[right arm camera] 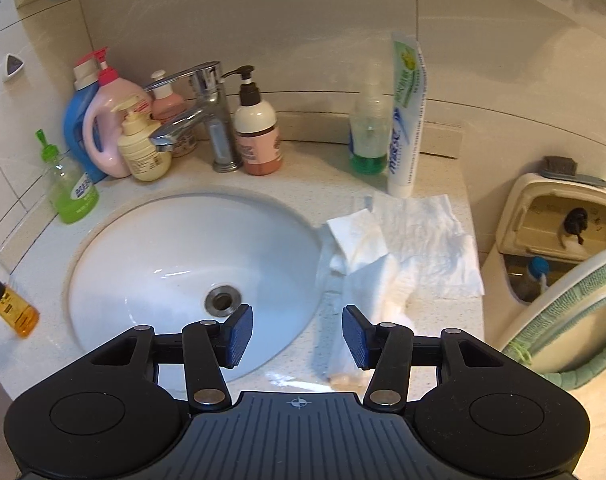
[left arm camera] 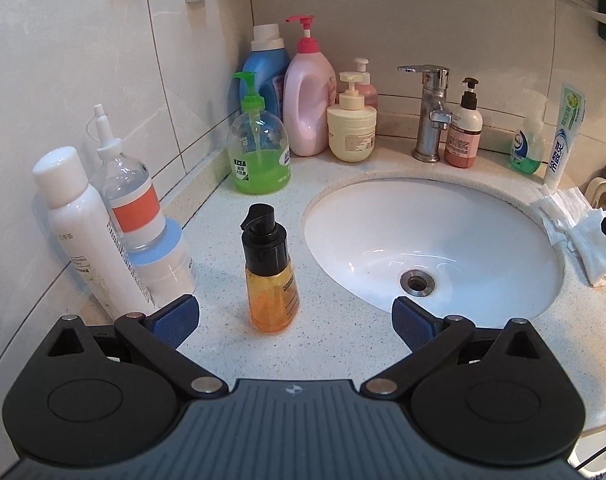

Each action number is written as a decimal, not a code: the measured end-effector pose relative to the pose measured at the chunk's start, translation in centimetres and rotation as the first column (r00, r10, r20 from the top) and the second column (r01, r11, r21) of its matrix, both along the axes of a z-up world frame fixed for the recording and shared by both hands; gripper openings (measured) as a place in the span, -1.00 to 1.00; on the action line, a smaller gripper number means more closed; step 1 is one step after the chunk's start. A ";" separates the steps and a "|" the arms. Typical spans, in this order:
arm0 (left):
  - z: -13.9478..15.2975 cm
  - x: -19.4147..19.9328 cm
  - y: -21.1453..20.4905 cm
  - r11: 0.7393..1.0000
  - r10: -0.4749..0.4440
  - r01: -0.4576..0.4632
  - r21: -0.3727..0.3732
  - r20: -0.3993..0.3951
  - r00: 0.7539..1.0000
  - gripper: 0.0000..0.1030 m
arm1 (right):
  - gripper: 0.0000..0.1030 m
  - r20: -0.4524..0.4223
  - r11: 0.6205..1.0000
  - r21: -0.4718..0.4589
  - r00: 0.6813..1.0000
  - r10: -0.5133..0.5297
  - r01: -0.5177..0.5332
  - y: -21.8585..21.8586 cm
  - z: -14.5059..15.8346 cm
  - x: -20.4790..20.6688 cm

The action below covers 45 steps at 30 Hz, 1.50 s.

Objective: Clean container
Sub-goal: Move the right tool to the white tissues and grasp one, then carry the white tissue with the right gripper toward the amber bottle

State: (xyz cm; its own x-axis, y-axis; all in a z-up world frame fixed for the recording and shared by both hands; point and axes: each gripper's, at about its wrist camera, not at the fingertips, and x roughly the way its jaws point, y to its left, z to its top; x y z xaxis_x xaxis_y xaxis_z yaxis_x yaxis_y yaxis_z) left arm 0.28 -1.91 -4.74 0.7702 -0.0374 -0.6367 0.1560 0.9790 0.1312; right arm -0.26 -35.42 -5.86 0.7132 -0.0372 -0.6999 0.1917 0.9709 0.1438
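A small amber pump bottle [left arm camera: 271, 280] with a black cap stands upright on the speckled counter, left of the white sink [left arm camera: 443, 220]. My left gripper [left arm camera: 293, 312] is open wide, and the bottle stands just ahead of its blue pads without touching them. In the right wrist view the same bottle [right arm camera: 17, 308] shows at the far left edge. A crumpled white tissue [right arm camera: 415, 248] lies on the counter to the right of the sink [right arm camera: 163, 248]. My right gripper [right arm camera: 296, 320] hangs open over the sink's near right rim, nothing between its pads. The tissue's lower end reaches beside its right finger.
Several soap and lotion bottles line the back wall around the chrome faucet [right arm camera: 207, 112]. A toothpaste tube [right arm camera: 407, 120] stands behind the tissue. White bottles [left arm camera: 87, 232] crowd the left wall. A toilet with an open tank [right arm camera: 559, 240] sits beyond the counter's right edge.
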 end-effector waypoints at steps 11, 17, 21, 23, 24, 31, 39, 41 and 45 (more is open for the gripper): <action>-0.5 -0.4 0.1 0.998 0.057 -0.057 0.005 -0.023 0.998 0.99 | 0.16 -0.042 0.995 0.007 0.995 -0.096 0.096 -5.1 -3.7 2.1; -0.5 -0.4 -0.1 0.997 0.076 -0.076 -0.003 -0.030 0.997 0.99 | 0.15 -0.076 0.993 0.049 0.992 -0.105 0.109 -6.4 -5.9 3.0; -0.7 -0.3 -0.2 0.996 0.092 -0.092 0.003 -0.028 0.995 0.99 | 0.06 -0.081 0.992 0.075 0.993 -0.090 0.097 -6.6 -6.5 3.2; -0.9 -0.3 -0.3 0.996 0.095 -0.095 0.002 -0.014 0.995 0.99 | -0.36 -0.079 0.993 0.084 0.994 -0.080 0.087 -6.6 -6.5 3.2; -1.0 -0.3 -0.4 0.995 0.097 -0.097 0.006 -0.007 0.995 0.99 | -0.39 -0.078 0.993 0.088 0.994 -0.076 0.083 -6.5 -6.5 3.1; -2.1 0.5 -0.4 0.992 0.123 -0.122 0.044 -0.033 0.992 0.99 | -0.54 -0.054 0.995 0.080 0.997 -0.062 0.066 -6.2 -4.3 2.4; -3.1 1.4 0.8 0.994 0.100 -0.098 0.049 -0.028 0.995 0.99 | -0.53 -0.031 0.995 0.095 0.999 0.008 -0.005 -2.6 -0.2 0.7; -3.4 1.9 1.0 0.996 0.067 -0.066 0.054 -0.022 0.997 0.99 | -0.53 -0.031 0.992 0.117 0.998 0.045 -0.042 -1.3 0.4 0.7; -3.5 3.0 1.8 1.000 -0.001 0.001 0.008 -0.008 1.000 0.99 | -0.54 -0.007 0.987 0.124 0.994 0.106 -0.105 2.8 1.6 0.8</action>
